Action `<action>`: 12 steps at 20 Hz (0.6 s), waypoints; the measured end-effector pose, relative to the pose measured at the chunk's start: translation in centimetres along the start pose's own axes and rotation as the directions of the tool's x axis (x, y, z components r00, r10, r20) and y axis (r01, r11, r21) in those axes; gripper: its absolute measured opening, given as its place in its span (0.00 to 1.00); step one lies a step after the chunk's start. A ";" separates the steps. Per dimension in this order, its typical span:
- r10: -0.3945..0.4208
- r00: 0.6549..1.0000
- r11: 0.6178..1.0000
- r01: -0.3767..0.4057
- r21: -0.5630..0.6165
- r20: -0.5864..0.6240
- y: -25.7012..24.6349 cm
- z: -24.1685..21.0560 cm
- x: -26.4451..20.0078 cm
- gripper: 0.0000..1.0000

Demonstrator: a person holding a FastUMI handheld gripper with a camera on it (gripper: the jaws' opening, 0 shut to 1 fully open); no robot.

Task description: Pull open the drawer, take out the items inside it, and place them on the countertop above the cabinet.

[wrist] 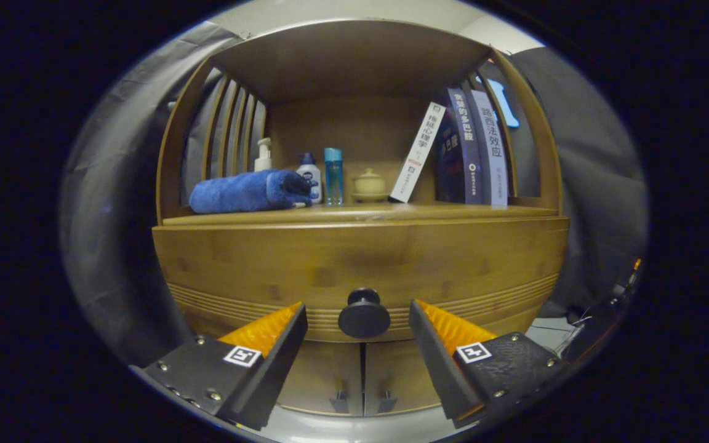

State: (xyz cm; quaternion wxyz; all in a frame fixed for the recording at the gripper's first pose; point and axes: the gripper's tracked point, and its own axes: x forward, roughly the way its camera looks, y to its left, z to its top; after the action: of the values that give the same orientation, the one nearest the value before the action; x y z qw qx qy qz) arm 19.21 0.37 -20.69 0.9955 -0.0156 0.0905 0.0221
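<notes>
My gripper (357, 320) has its fingers spread wide, with the drawer's round knob (364, 314) between them, untouched. The drawer (354, 264) is closed; on the surface (360, 213) above lie a rolled blue towel (248, 191), bottles and books.

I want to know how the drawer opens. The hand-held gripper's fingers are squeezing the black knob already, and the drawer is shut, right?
Not quite. In the gripper view the hand-held gripper is open: its fingers stand apart on either side of the black knob without touching it. The drawer is shut, as you said.
</notes>
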 end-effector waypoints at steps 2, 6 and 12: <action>-0.009 1.000 1.000 0.009 0.014 0.023 -0.6 0.8 0.9 0.71; -0.011 1.000 1.000 0.011 -0.001 0.024 0.1 0.4 1.3 0.43; 0.031 0.999 0.998 -0.032 -0.057 -0.029 0.1 0.2 1.3 0.36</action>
State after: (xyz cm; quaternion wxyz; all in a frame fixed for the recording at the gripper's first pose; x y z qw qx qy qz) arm 20.49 0.57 -20.76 0.9928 -0.0433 0.1042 0.0402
